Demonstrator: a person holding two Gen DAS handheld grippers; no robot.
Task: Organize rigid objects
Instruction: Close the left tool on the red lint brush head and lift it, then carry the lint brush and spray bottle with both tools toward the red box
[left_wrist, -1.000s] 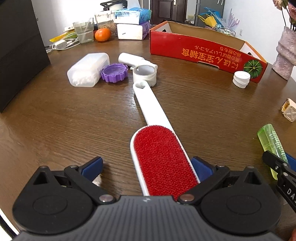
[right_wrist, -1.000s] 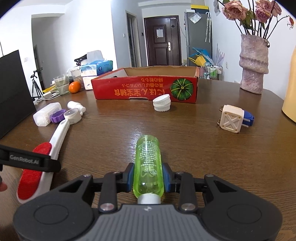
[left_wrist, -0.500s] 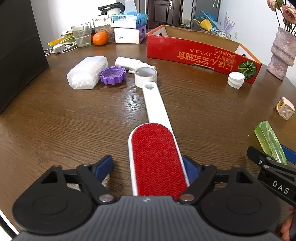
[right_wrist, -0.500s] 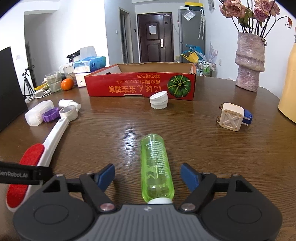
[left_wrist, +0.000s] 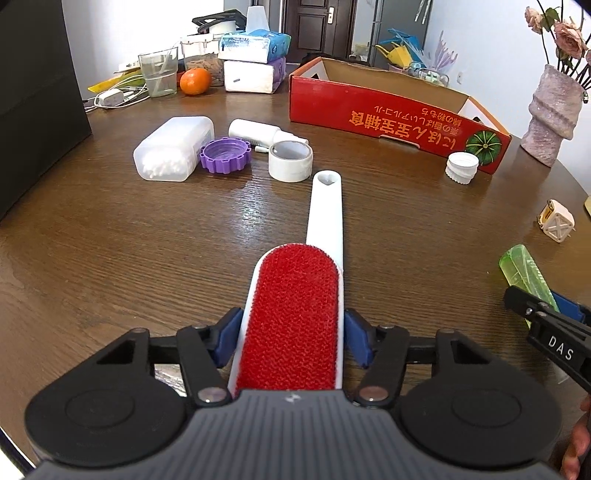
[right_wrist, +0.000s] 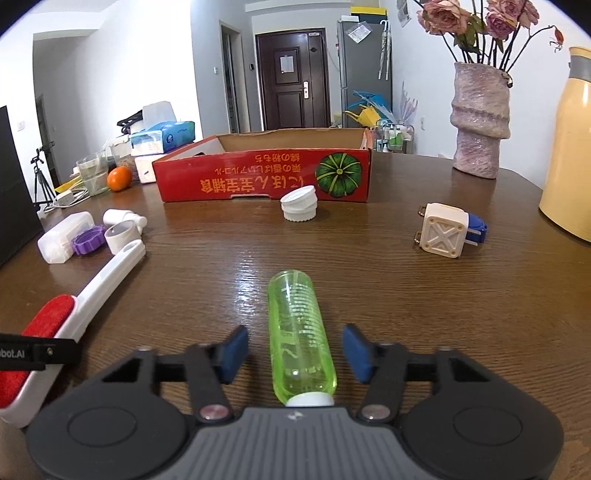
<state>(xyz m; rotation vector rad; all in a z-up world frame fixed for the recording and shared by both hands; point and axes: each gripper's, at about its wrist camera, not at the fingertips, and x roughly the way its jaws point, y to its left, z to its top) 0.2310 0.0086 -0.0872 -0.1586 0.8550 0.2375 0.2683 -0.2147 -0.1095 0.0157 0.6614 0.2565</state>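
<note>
The left tongs (left_wrist: 291, 334) are closing around the red head of a white-handled lint brush (left_wrist: 295, 317), their blue pads (left_wrist: 231, 334) right at the brush's white edges on both sides, touching or all but touching; the brush lies flat on the brown wooden bench (left_wrist: 110, 266) with its handle running away from the camera toward a white tape roll (left_wrist: 290, 161). The right tongs (right_wrist: 291, 350) are closing too, yet a clear gap shows between each blue pad (right_wrist: 232, 349) and the green translucent bottle (right_wrist: 299, 343) lying between them, so nothing is gripped there (the bottle's white cap sits nearest the camera, its rounded end pointing out over the bench). From the right wrist view the brush (right_wrist: 74, 314) lies off to the left of the bottle, well apart from it. Beyond the brush handle sit a purple ridged lid (left_wrist: 225, 154), a frosted plastic case of cotton swabs (left_wrist: 173, 147) and a small white bottle (left_wrist: 258, 133) on its side, all close together. A red cardboard box (right_wrist: 266, 175) with an open top stands farther back, a white screw cap (right_wrist: 299, 208) just in front of it, and a cream plug adapter (right_wrist: 445, 234) to the right. A pinkish vase (right_wrist: 480, 122) of flowers stands at the far right of the bench.
</note>
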